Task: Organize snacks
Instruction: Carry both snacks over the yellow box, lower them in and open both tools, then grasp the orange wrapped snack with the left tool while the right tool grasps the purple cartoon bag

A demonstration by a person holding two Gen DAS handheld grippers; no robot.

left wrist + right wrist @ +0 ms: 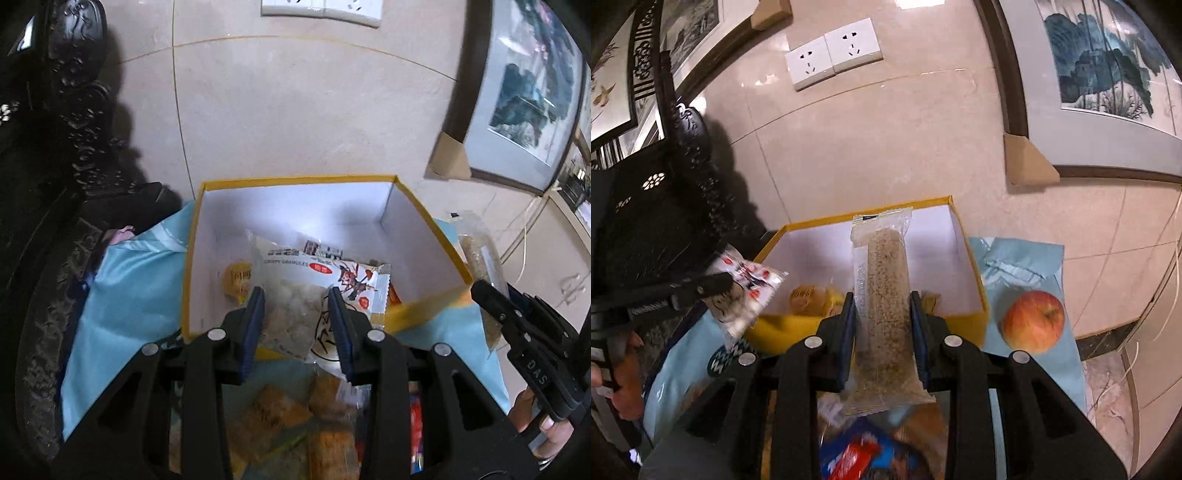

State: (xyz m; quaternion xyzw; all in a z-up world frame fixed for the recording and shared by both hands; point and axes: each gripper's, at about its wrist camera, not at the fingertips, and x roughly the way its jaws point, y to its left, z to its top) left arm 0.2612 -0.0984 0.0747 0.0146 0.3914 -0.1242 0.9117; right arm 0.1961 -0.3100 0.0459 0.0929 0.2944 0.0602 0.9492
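Partly filled yellow-rimmed white cardboard box (402,218) on the pale blue cloth (122,288), already holding several packets; left gripper (297,314) pinching a white crispy-granule packet (295,291), right gripper (882,317) pinching a clear-wrapped grain bar (886,280), both above it, loose snacks (288,417) remaining outside.

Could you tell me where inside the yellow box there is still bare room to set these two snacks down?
The yellow box has bare white floor along its far wall and in the far right corner. Its near side is crowded: a round yellow snack and other packets lie there. The left claw holds the white packet; the right claw holds the grain bar.
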